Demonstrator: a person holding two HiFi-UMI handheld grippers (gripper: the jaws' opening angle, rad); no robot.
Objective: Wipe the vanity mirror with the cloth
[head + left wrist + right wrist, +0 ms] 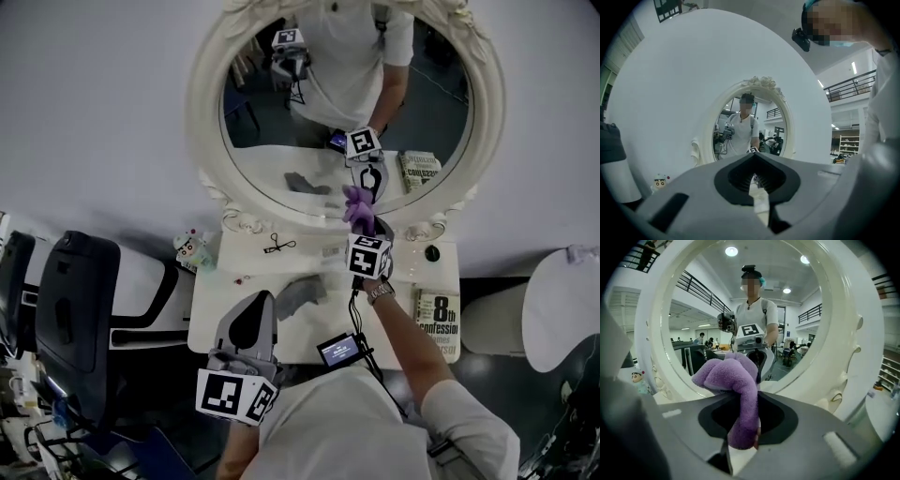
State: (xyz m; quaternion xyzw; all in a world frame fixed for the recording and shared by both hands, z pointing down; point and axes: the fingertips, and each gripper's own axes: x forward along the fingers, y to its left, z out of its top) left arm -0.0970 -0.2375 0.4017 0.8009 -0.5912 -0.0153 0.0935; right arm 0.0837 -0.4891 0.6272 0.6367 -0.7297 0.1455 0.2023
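The oval vanity mirror (262,141) in a white ornate frame stands on the white vanity table (214,319). My right gripper (366,228) is shut on a purple cloth (357,204), which it holds up against the mirror's lower edge. In the right gripper view the purple cloth (732,376) bulges out of the right gripper (743,397), close in front of the mirror (703,301). My left gripper (263,298) hangs low over the table's front edge, shut with nothing in it. Seen from the left gripper (753,158), the mirror (750,126) is some way off.
A grey cloth (300,293) lies in the middle of the table. A book (437,319) sits at its right front, a small dark jar (432,253) behind it. A lash curler (278,245) and a small figurine (192,247) are at the left. A black chair (75,300) stands left.
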